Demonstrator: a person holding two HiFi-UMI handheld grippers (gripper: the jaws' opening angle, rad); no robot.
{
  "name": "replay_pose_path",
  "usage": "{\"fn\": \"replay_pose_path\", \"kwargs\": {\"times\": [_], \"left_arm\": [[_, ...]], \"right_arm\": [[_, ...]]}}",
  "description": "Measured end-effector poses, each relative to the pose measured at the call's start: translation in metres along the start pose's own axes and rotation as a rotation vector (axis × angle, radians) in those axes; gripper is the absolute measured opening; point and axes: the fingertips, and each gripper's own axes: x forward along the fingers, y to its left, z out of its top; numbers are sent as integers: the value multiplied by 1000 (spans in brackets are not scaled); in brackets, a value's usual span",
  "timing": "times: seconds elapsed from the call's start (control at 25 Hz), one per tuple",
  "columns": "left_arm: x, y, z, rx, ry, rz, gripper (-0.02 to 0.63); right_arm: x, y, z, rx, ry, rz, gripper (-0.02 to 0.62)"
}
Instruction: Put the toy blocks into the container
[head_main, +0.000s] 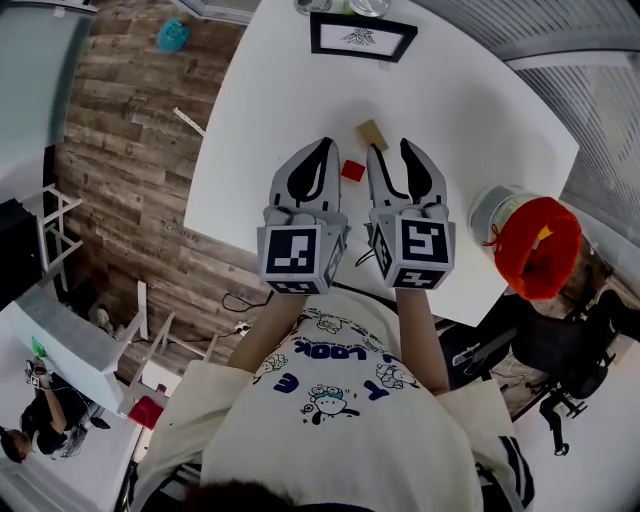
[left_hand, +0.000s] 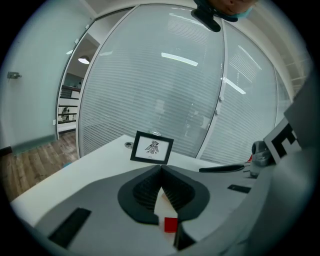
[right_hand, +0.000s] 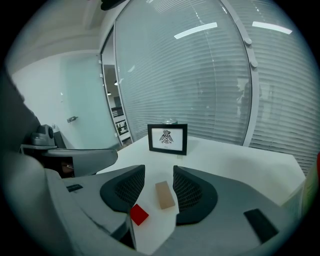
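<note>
Jaws on your right gripper (right_hand: 159, 172) stand apart w/ nothing pinched. The flat tan oblong wooden block (right_hand: 164, 194) lies on the table just beyond, lined up btwn them. Your left gripper (left_hand: 161, 169) has its jaws together, empty. The small red cube block (right_hand: 139, 215) sits btwn the two grippers, near the tan one, not touching. Both prob. light, stiff, smooth-faced. Take the tan one across its narrow width, pads flat, else it may skid on the white table (head_main: 470, 120). Count: 2 blocks, 1 red-and-white tub (head_main: 530, 245) by the table's right edge (prob. the container), 1 black picture frame (head_main: 362, 37).
</note>
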Motion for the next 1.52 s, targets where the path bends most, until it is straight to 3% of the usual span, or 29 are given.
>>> {"fn": "replay_pose_path", "kwargs": {"times": [1.52], "left_arm": [[26, 20, -42, -67, 108, 36, 31]], "right_arm": [[46, -6, -51, -25, 166, 33, 172]]}}
